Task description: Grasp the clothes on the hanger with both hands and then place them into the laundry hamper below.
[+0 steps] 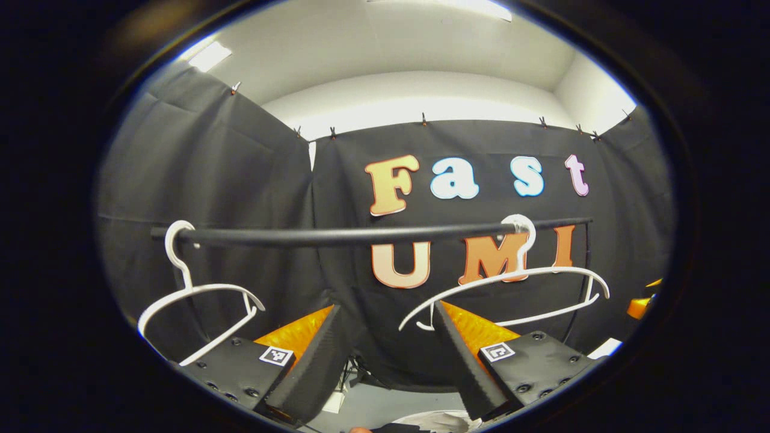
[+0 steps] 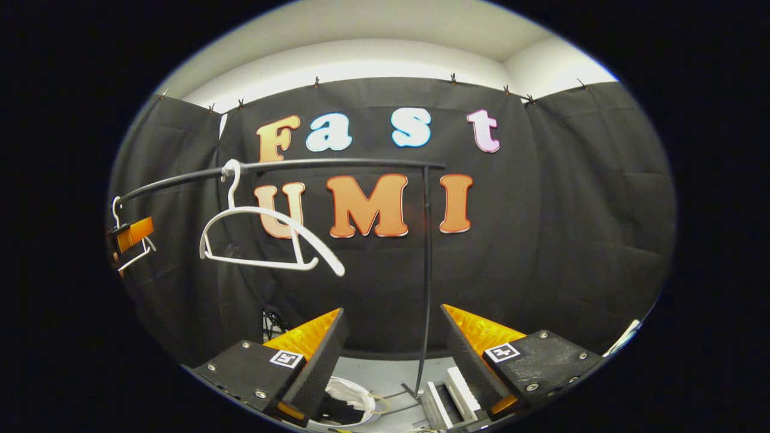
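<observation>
Two white plastic hangers hang bare on the long black metal rail (image 1: 361, 236), one (image 1: 198, 294) near its left end and one (image 1: 511, 282) near its right end. The left gripper (image 1: 385, 355) has its jaws spread apart, gripping nothing. The right gripper (image 2: 391, 361) is spread apart too. A white and dark heap of cloth (image 2: 349, 400) lies low down between the right gripper's fingers; I cannot tell if it sits in a hamper
</observation>
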The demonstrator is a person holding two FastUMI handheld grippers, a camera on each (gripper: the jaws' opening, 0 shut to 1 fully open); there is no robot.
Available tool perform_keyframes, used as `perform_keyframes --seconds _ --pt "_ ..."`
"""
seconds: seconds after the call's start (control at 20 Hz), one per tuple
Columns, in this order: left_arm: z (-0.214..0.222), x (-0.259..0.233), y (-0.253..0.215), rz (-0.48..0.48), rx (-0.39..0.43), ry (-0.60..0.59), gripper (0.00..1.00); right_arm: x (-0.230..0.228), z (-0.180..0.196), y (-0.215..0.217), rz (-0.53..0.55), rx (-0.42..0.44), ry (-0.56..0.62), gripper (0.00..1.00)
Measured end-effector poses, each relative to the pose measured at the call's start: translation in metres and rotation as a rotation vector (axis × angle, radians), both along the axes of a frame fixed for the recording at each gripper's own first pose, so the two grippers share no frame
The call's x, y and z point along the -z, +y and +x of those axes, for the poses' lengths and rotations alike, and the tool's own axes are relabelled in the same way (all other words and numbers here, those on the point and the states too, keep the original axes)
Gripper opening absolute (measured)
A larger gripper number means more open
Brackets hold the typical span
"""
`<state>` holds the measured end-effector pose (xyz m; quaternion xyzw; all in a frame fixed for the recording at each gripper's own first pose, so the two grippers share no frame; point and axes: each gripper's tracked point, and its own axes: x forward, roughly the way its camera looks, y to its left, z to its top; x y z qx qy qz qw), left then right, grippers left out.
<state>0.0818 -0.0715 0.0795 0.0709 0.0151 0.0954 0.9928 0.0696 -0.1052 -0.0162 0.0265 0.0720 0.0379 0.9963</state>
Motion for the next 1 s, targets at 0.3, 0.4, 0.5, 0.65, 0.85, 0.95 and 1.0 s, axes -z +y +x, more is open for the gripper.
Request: perform_keyframes --seconds 0.3,0.4,0.5,0.65,0.85,0.95,1.0 --pt "-0.005 -0.025 -0.004 -0.024 -0.035 -0.038 0.96 -0.036 0.006 -0.028 -0.011 0.005 -0.087 1.0" --pt "-0.003 -0.027 -0.005 -0.035 -0.043 -0.046 0.97 -0.042 0.009 -0.031 0.001 -0.005 -0.1 0.96" --pt "-0.003 -0.027 -0.003 -0.046 -0.057 -0.047 0.99 -0.044 0.012 -0.034 0.005 -0.01 -0.105 0.92" --pt "-0.002 -0.028 -0.001 -0.037 -0.078 -0.052 0.99 -0.043 0.018 -0.035 0.006 -0.016 -0.106 0.85" --pt "-0.001 -0.03 -0.002 -0.023 -0.091 -0.053 0.99 -0.045 0.024 -0.036 -0.005 -0.018 -0.116 0.93" --pt "0.0 -0.029 0.001 -0.019 -0.098 -0.043 0.99 -0.049 0.027 -0.034 -0.007 -0.024 -0.128 1.0" --pt "0.001 -0.028 0.002 -0.017 -0.1 -0.042 0.99 -0.05 0.028 -0.032 -0.009 -0.028 -0.131 0.94"
